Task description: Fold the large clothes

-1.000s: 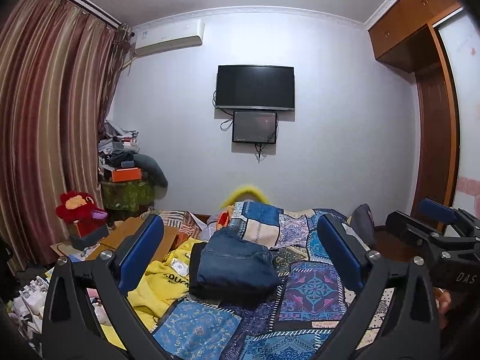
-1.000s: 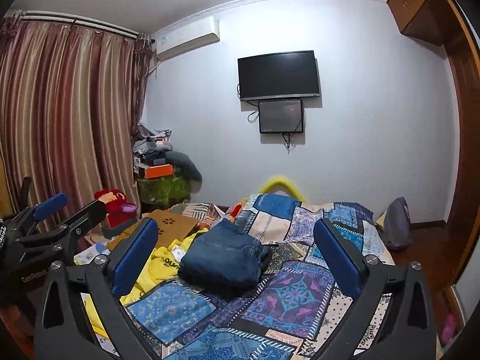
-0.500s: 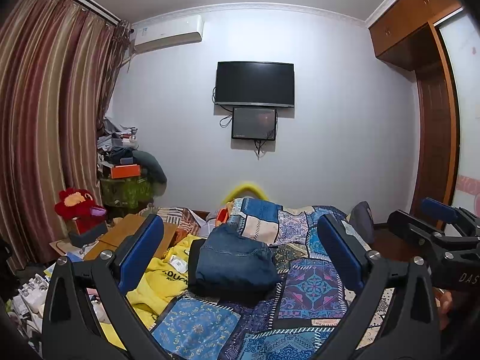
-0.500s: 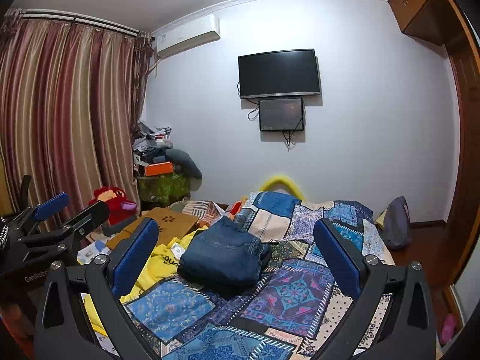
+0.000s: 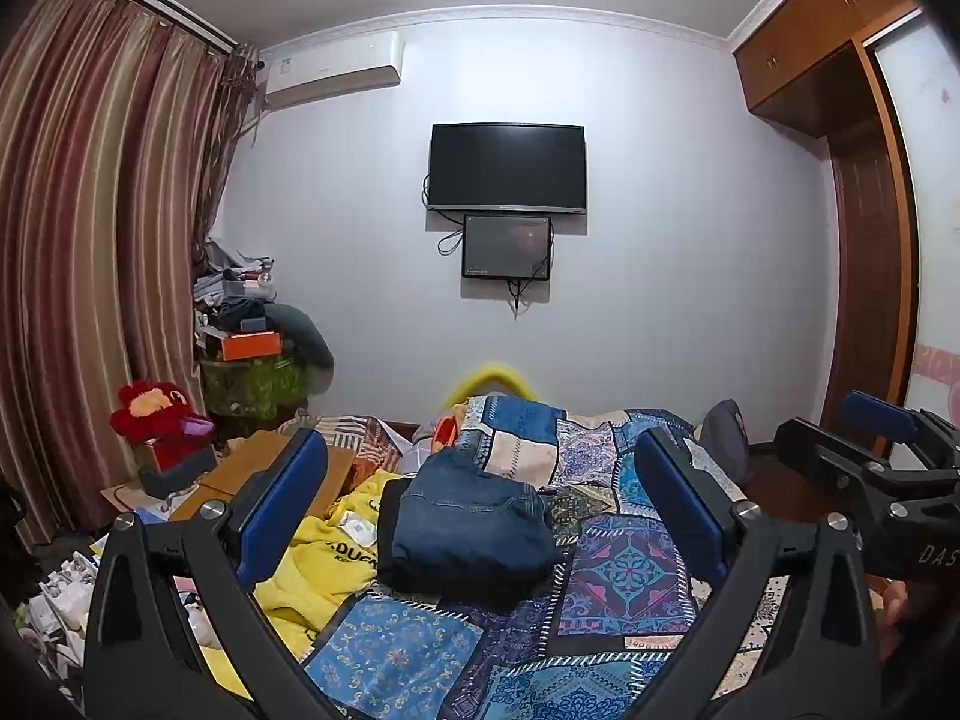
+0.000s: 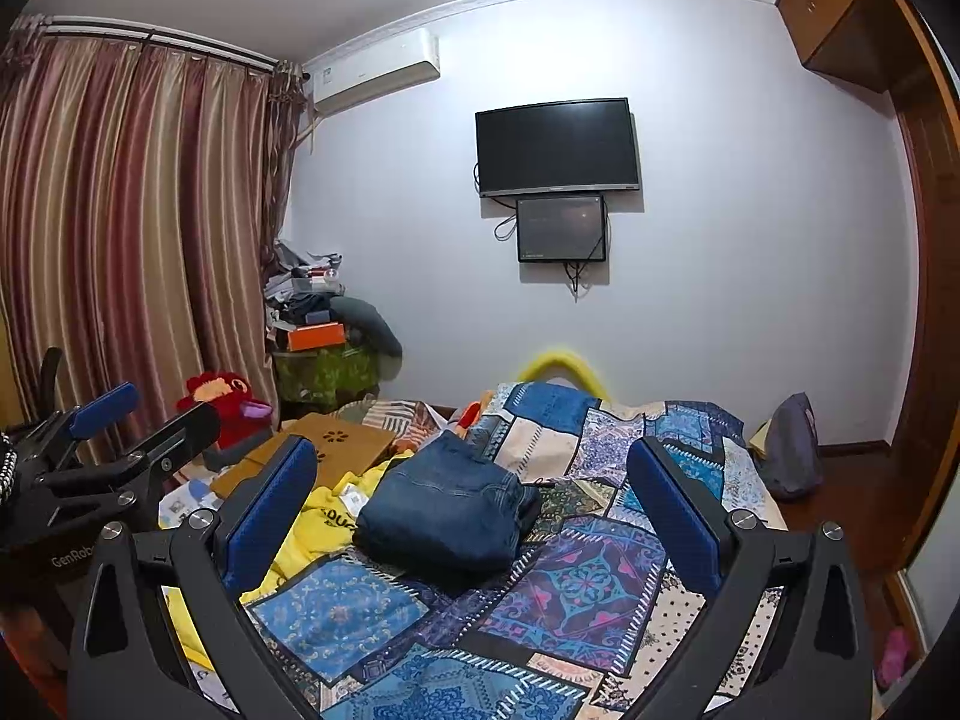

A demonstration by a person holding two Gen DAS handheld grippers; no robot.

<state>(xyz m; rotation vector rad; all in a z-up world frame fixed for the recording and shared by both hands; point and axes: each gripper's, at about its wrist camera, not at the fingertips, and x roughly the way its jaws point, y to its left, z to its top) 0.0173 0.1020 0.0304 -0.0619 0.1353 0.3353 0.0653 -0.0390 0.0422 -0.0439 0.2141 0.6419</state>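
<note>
Jeans: a folded dark-blue pair (image 5: 471,525) lies on the patchwork quilt (image 5: 624,570), mid-bed, with a darker layer showing under its left and near edges.
Left gripper: (image 5: 480,510) held above the near end of the bed, both blue-padded fingers spread wide with nothing between them; the jeans sit beyond, framed by the gap.
Right gripper: (image 6: 474,504) likewise wide apart and empty, raised over the quilt, well apart from the jeans.
Each in the other's view: the right gripper shows at the right edge of the left view (image 5: 864,468); the left one shows at the left edge of the right view (image 6: 120,438).
Yellow top: (image 5: 327,564) crumpled just left of the jeans, touching them, with dark lettering and a white tag.
Left of bed: a brown board (image 6: 345,444), a red plush toy (image 5: 156,414), a pile of boxes and clothes (image 5: 252,324) by the striped curtain (image 5: 90,240).
Wall: a dark TV (image 5: 507,168) with a smaller screen (image 5: 506,246) below it, an air conditioner (image 5: 333,72) up left.
Right side: a wooden wardrobe (image 5: 840,120), a grey bag (image 6: 792,444) on the floor by the bed.
In the way: nothing lies between the fingers and the jeans.
Change: over the last second both views tilt up slightly, so the TV and bed sit lower in frame; the jeans and yellow top have not moved, and both grippers stay spread.
</note>
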